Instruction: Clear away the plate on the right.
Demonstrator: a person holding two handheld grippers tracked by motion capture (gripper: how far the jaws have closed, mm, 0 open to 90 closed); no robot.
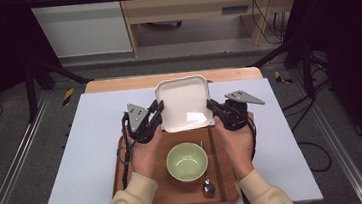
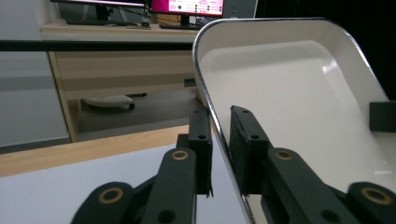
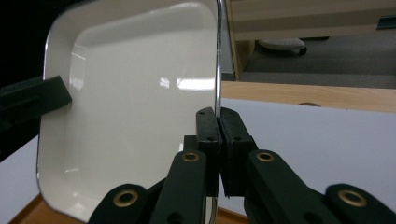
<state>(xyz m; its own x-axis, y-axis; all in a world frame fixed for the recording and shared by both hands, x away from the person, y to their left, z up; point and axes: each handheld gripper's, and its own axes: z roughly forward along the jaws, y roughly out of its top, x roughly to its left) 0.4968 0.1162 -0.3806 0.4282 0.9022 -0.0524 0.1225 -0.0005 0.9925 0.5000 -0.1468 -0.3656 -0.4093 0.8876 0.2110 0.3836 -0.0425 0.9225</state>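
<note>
Above the far end of the wooden tray (image 1: pixel 170 196), the high view shows a white square plate (image 1: pixel 184 103) held between the two claws, the left claw (image 1: pixel 157 112) at its left edge and the right claw (image 1: pixel 213 107) at its right edge. Nearer the person on the tray sit a green bowl (image 1: pixel 187 161), a spoon (image 1: pixel 207 185) and chopsticks (image 1: pixel 216 164), all on the white bench (image 1: pixel 89 156).

In the left gripper view, the left claw (image 2: pixel 219 140) straddles the plate (image 2: pixel 299 93) rim with slight gaps showing beside it.

In the right gripper view, the right claw (image 3: pixel 218 128) is clamped tight on the plate (image 3: pixel 135 107) rim.
</note>
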